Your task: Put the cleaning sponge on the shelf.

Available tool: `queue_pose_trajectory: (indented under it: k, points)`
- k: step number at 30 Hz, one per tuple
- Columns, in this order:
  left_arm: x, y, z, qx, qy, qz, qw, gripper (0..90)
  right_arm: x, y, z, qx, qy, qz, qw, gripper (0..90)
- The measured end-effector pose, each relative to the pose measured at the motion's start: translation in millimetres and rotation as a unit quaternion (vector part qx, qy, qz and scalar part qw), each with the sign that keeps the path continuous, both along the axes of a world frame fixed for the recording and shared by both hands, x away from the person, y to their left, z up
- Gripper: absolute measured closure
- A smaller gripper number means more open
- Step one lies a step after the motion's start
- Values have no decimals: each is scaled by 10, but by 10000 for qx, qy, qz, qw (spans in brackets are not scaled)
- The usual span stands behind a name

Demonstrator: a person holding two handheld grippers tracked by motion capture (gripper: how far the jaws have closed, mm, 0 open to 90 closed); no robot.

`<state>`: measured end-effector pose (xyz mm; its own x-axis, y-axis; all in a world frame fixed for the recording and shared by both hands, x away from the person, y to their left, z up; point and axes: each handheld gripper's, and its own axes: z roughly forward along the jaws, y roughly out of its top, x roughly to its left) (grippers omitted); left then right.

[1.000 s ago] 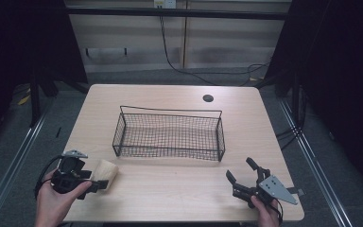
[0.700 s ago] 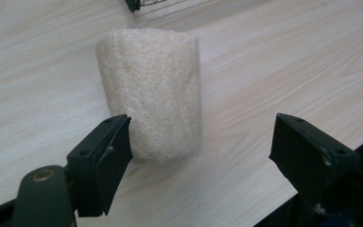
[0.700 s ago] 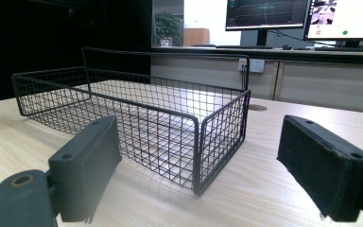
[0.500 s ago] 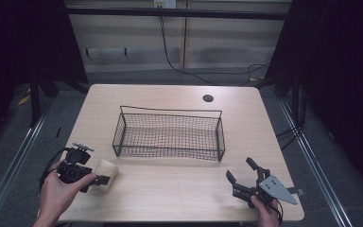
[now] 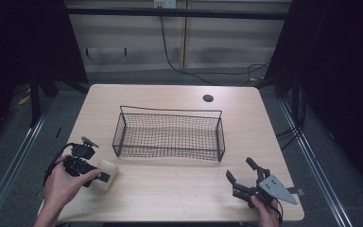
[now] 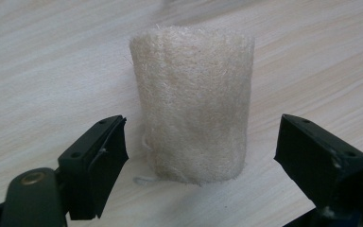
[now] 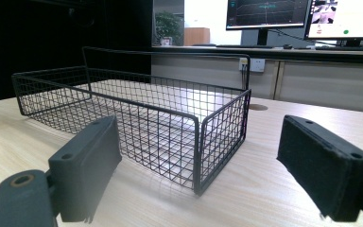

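Wooden table (image 5: 170, 189), unlabelled beige roll (image 6: 194, 104)

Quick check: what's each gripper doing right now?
Left gripper: open, jaws just been opening, felt roll between them, not gripped.
Right gripper: open, holding nothing.

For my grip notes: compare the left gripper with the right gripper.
The left gripper has the beige felt roll between its jaws, pads clear of it, having just opened; the right gripper has nothing between its jaws and faces the wire basket. Both stand open.
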<state>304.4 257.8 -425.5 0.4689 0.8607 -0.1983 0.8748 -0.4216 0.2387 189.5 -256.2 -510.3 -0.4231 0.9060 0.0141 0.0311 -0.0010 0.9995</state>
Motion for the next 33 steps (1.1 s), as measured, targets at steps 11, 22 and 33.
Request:
queue_pose_trajectory:
  k: [11,22,33]
  points:
    - [39,7,-132,14,174,-14,9998,173,2,2,1,-19,-1,21,10000,132]
    - [63,-21,-219,96,226,14,9997,222,3,0,1,-19,2,47,10000,132]
    - [63,-87,-275,193,387,-158,9989,270,3,2,1,-6,24,45,10000,132]
